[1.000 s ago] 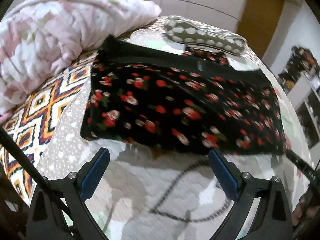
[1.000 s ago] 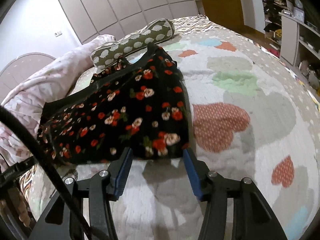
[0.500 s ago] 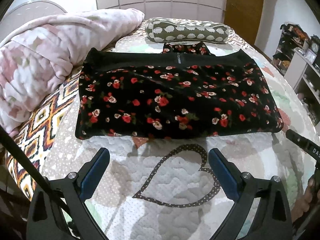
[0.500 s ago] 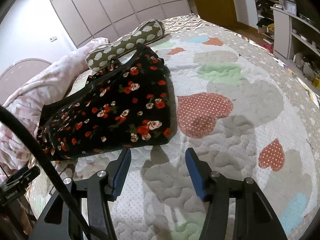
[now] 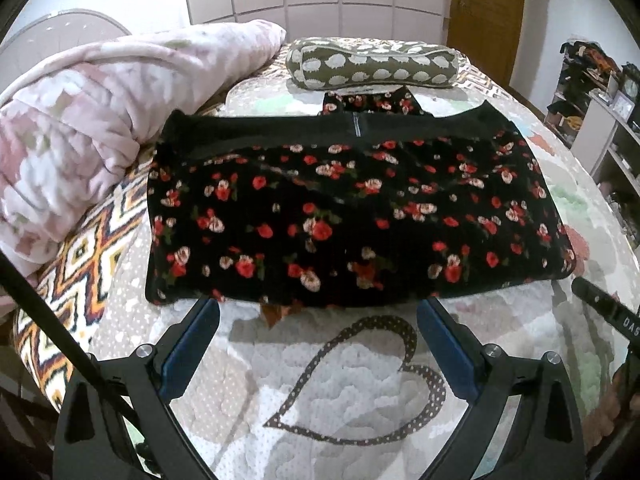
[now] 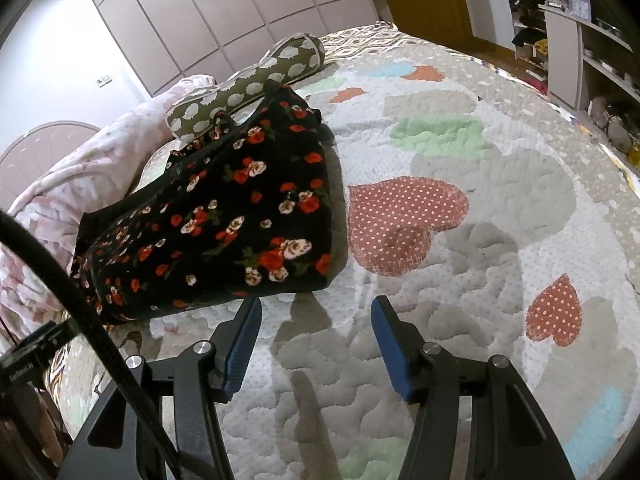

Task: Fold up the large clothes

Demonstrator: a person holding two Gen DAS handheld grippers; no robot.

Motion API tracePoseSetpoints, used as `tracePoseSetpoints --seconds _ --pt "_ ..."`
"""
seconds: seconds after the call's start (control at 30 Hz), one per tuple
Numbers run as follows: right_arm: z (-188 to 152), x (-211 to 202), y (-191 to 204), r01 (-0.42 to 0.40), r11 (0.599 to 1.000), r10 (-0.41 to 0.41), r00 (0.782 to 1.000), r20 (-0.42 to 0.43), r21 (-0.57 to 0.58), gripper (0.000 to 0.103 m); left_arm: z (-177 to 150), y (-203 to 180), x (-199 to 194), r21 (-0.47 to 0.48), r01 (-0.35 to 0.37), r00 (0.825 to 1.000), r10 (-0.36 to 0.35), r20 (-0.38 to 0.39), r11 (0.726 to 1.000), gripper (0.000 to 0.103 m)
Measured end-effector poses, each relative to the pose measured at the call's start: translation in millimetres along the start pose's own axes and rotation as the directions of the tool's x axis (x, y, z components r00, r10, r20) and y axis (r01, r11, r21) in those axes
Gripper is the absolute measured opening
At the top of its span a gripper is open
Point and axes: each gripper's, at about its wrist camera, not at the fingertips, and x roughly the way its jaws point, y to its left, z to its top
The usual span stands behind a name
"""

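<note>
A black garment with red and cream flowers [image 5: 352, 216] lies folded into a wide rectangle on the bed; its black lining shows along the far edge. My left gripper [image 5: 318, 312] is open just in front of the garment's near edge, nothing between its blue pads. In the right wrist view the same garment [image 6: 224, 220] lies at the left. My right gripper [image 6: 316, 312] hangs over bare quilt just off the garment's near right corner, its jaws opening with nothing between them.
The bed wears a white quilt with heart patches [image 6: 404, 220]. A pink fluffy blanket [image 5: 92, 120] is heaped at the left. An olive bolster with white spots [image 5: 372, 64] lies beyond the garment. Shelves with clutter [image 6: 580, 40] stand at the right of the bed.
Both grippers have drawn back from the garment's near edge. The left view has rolled level and now shows the whole garment. The right jaws stand a little wider.
</note>
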Motion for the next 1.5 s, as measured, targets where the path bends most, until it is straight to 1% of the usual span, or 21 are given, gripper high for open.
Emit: tracePoseSetpoints --seconds 0.13,0.23,0.33,0.47,0.63,0.83,0.97,1.07,1.13,1.23,1.3,1.33,1.37,1.4,1.43,1.47,1.5 --pt "-2 8 -6 0.001 1.000 -0.001 1.000 -0.017 0.012 0.064 11 -3 -2 0.015 -0.008 1.000 0.007 0.029 1.000 0.095" --pt "-6 13 -10 0.001 1.000 -0.001 1.000 -0.026 0.012 0.064 18 -6 0 0.031 -0.013 0.999 0.012 0.034 0.999 0.093" --pt "-9 14 -9 -0.002 1.000 0.002 1.000 -0.015 0.001 0.068 22 -10 2 0.046 -0.022 0.999 0.020 0.036 0.999 0.092" --pt "-10 16 -5 0.001 1.000 -0.001 1.000 -0.011 -0.022 0.074 25 -13 6 0.060 -0.026 0.999 0.024 0.031 0.998 0.092" --pt "-13 18 -3 0.007 0.999 -0.007 1.000 0.001 -0.045 0.077 30 -16 16 0.078 -0.042 0.999 0.041 0.015 0.996 0.092" --pt "-17 19 3 0.025 0.997 -0.024 1.000 0.015 -0.079 0.081 39 -13 31 0.078 -0.052 0.999 0.052 -0.001 0.996 0.092" --pt "-19 21 8 0.037 0.994 -0.035 0.999 0.021 -0.102 0.085 46 -5 54 0.053 -0.068 0.997 0.070 -0.030 0.996 0.092" --pt "-21 24 13 0.051 0.990 -0.048 0.999 0.024 -0.129 0.088 47 -3 85 0.062 -0.092 0.991 0.098 -0.089 0.994 0.092" --pt "-23 25 15 0.062 0.987 -0.059 0.998 0.025 -0.145 0.089 44 -5 102 0.077 -0.096 0.987 0.105 -0.119 0.992 0.092" --pt "-23 26 18 0.068 0.985 -0.065 0.998 0.022 -0.161 0.091 41 -10 108 0.084 -0.116 0.987 0.124 -0.101 0.990 0.093" --pt "-20 23 15 0.045 0.988 -0.044 0.999 0.012 -0.148 0.091 42 -10 107 0.086 -0.115 0.987 0.124 -0.100 0.990 0.093" --pt "-17 20 10 0.013 0.993 -0.012 1.000 0.006 -0.120 0.091 43 -8 106 0.080 -0.103 0.988 0.111 -0.103 0.991 0.093" --pt "-14 16 3 -0.036 0.997 0.036 0.999 0.004 -0.072 0.091 43 -5 105 0.071 -0.088 0.990 0.095 -0.105 0.994 0.093" --pt "-9 12 -7 -0.103 0.995 0.103 0.995 0.005 -0.001 0.091 43 -1 101 0.055 -0.069 0.992 0.074 -0.105 0.996 0.093" --pt "-5 10 -16 -0.154 0.986 0.154 0.988 0.004 0.063 0.091 45 2 98 0.038 -0.054 0.993 0.058 -0.103 0.998 0.093" --pt "-1 11 -24 -0.193 0.974 0.194 0.981 -0.001 0.116 0.091 45 7 92 0.008 -0.033 0.995 0.034 -0.097 0.999 0.093" --pt "3 14 -28 -0.211 0.966 0.215 0.977 -0.007 0.147 0.090 44 11 87 -0.014 -0.018 0.996 0.017 -0.092 1.000 0.093"
